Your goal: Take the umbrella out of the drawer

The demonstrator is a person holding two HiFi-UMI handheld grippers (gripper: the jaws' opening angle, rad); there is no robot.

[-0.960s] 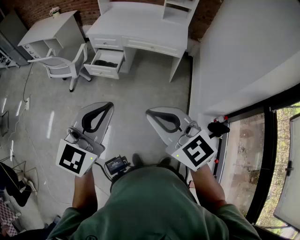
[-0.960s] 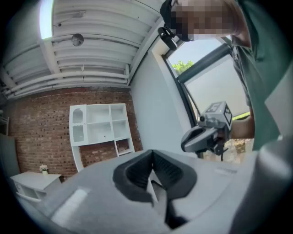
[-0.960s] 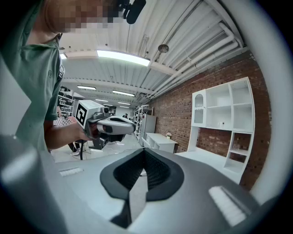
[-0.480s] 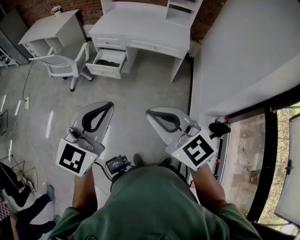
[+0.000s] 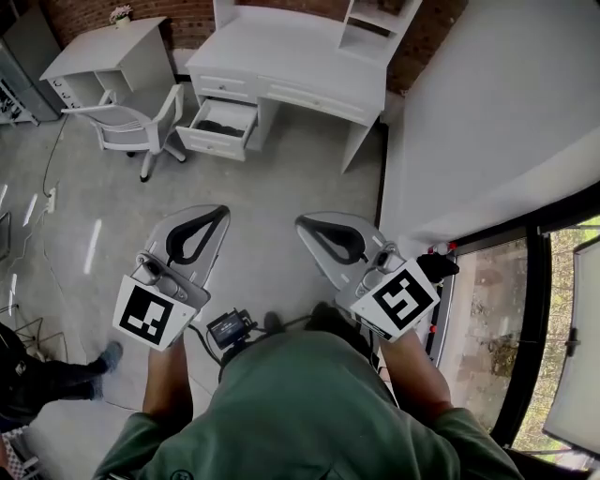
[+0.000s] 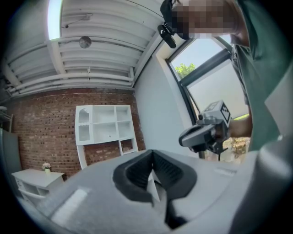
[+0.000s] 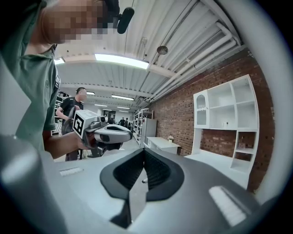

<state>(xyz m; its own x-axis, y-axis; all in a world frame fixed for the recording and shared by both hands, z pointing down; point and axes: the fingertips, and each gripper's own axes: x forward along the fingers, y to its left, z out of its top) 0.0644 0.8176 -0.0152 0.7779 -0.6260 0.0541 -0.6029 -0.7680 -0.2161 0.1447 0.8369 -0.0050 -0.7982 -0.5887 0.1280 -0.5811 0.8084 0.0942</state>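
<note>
In the head view a white desk (image 5: 281, 56) stands far ahead by the brick wall. Its lower left drawer (image 5: 223, 128) is pulled open, and something dark lies inside, too small to tell apart. My left gripper (image 5: 217, 211) and right gripper (image 5: 306, 224) are held side by side over the grey floor, well short of the desk, both shut and empty. The left gripper view shows its own jaws (image 6: 153, 160) pressed together and the right gripper (image 6: 206, 133) beside it. The right gripper view shows closed jaws (image 7: 144, 157) and the left gripper (image 7: 104, 132).
A white chair (image 5: 129, 127) stands left of the open drawer, with a second white desk (image 5: 108, 42) behind it. A shelf unit (image 5: 377, 23) sits on the desk. A white wall and window (image 5: 487, 309) run along the right. A bystander's legs (image 5: 56, 375) show at lower left.
The bystander's legs at the lower left have shifted. The desk has slid a little to the right in the view. Both grippers stay shut and held as before.
</note>
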